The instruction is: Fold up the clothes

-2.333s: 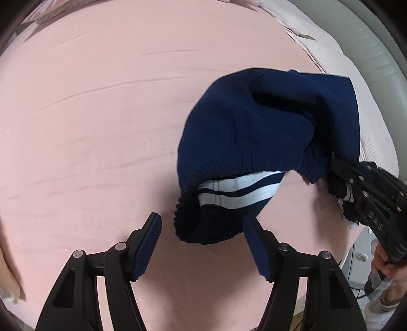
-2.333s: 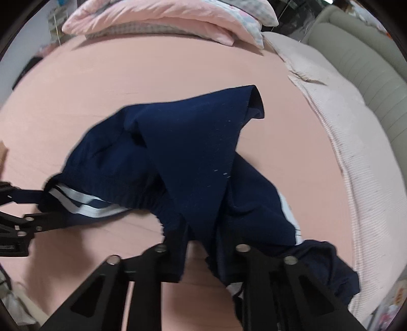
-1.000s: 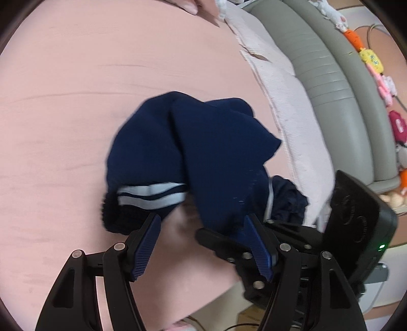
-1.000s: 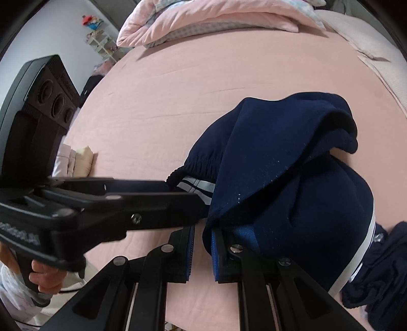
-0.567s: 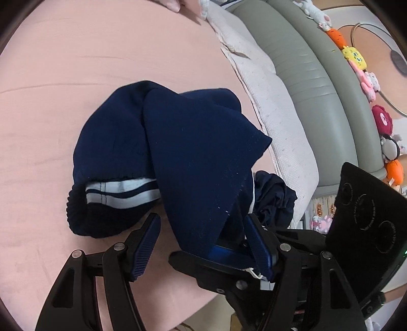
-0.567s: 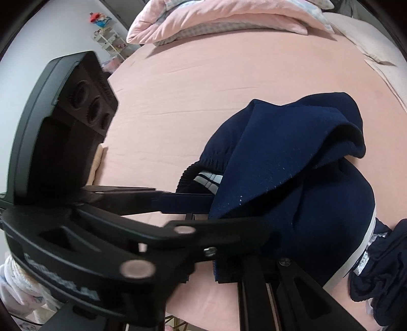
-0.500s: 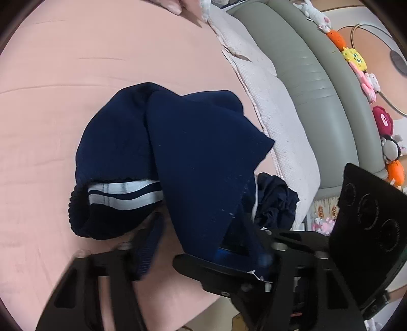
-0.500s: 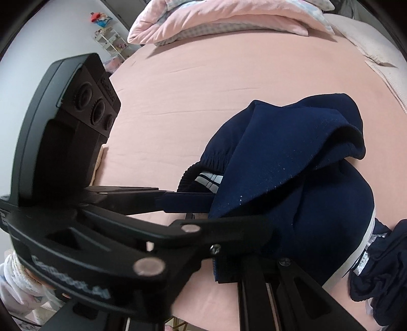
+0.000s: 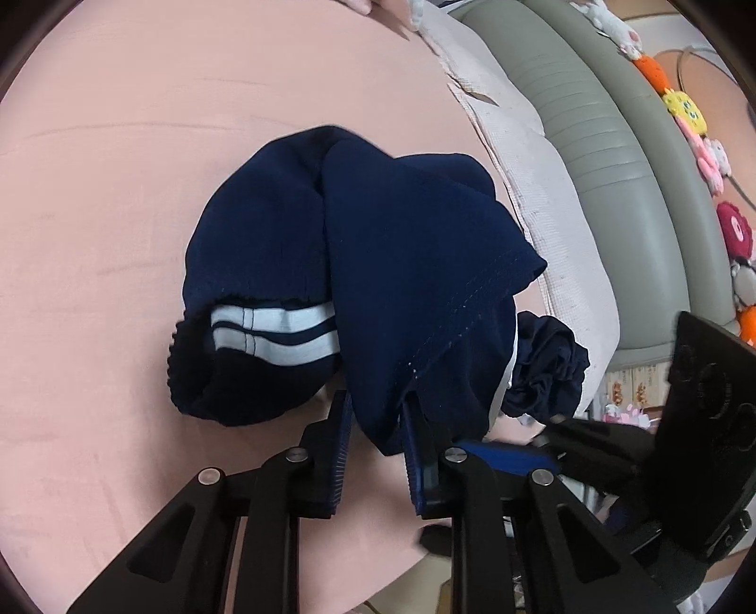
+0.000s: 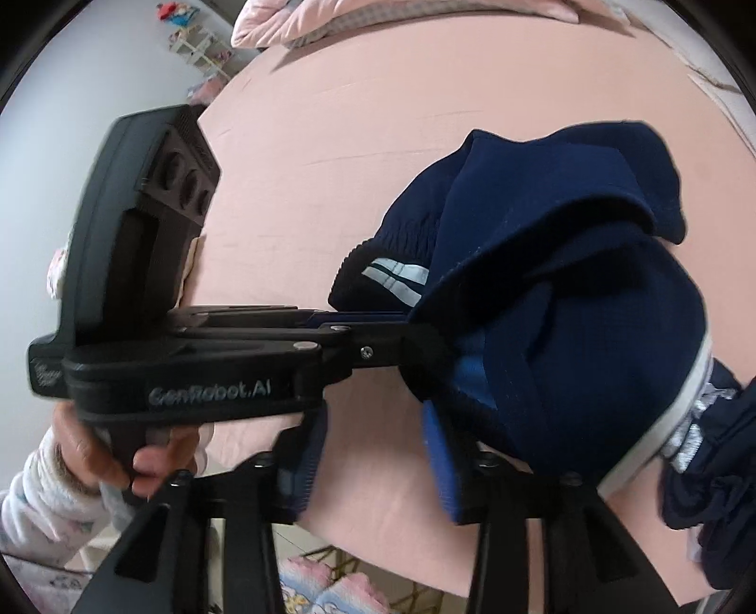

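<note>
Pinching a hemmed corner of the navy garment (image 9: 401, 264), the left tool (image 9: 375, 427) has its blue-padded jaws drawn close on the cloth, seen near the bottom of the left wrist view. In the right wrist view the same left tool (image 10: 425, 359) crosses from the left, and its black side carries the raised lettering "GenRobot.AI"; a hand (image 10: 137, 453) in a pale printed sleeve (image 10: 42, 500) grips its handle at the near left. The right tool (image 10: 373, 453) stands spread, its blue pads apart, with the garment's lower edge hanging just above its right pad; whether they touch cannot be told. The garment lies bunched on the pink bed sheet (image 9: 104, 198), toward the bed's near right edge, showing a ribbed band with two white stripes (image 9: 274, 330). A second crumpled navy piece (image 9: 548, 363) lies just right of it. Far right, a grey padded headboard (image 9: 605, 118) carries a row of plush toys (image 9: 685, 108). A folded pink quilt (image 10: 378, 14) lies at the far end of the bed.
</note>
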Motion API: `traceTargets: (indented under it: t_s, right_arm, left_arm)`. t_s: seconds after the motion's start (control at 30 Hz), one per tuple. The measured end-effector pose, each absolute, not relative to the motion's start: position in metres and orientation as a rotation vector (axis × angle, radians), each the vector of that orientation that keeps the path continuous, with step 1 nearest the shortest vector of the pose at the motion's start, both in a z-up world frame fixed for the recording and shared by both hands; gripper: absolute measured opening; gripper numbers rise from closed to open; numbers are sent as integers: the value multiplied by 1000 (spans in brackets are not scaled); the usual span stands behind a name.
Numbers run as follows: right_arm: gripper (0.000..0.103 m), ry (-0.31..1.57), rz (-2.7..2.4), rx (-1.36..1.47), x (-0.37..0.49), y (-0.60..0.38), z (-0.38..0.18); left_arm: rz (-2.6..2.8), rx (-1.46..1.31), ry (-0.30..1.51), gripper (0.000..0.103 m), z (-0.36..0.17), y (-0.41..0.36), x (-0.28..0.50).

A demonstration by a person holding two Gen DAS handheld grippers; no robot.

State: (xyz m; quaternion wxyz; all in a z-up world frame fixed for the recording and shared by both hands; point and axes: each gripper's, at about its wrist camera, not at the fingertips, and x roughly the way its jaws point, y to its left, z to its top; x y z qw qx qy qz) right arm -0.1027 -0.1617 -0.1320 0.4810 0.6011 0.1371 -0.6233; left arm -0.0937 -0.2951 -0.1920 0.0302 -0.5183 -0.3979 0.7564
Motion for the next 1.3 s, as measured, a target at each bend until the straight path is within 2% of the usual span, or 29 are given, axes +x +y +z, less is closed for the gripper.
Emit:
traceTargets:
  t_s: [0.17,0.4,0.6,0.73,0.87,1.03,1.3]
  right_arm:
    - [52,412,-1622,1403,-110,-153,-117]
    - [53,395,-1791,1416,-146,-133,-113]
    - [53,289,-1865,1494,-178,-124,-127]
    - [63,351,-1913,1493,-188,-122,-136]
    - [63,367,-1940,1521,-200,-117,-146]
    - [63,261,-1938,1586,-220,-111,-168]
    - [63,275,-1933,1560,-221,-123,-185]
  left_arm:
    - [2328,-1617,-1235,19,-198,-291,-93]
    - [2330,-1632,-1231,19,-199,-292,-91]
    - [2312,-1661,-1240,19,-207,-291,-91]
    - [2318,-1666,-1229,19,-207,-291,-91]
    - [2327,-1672,-1208,19,-207,-286,-92]
    - [2328,-1685,-1198,19,-209,-276,-93]
    - [2362,-1705,-1165,19,-206,-270,-94]
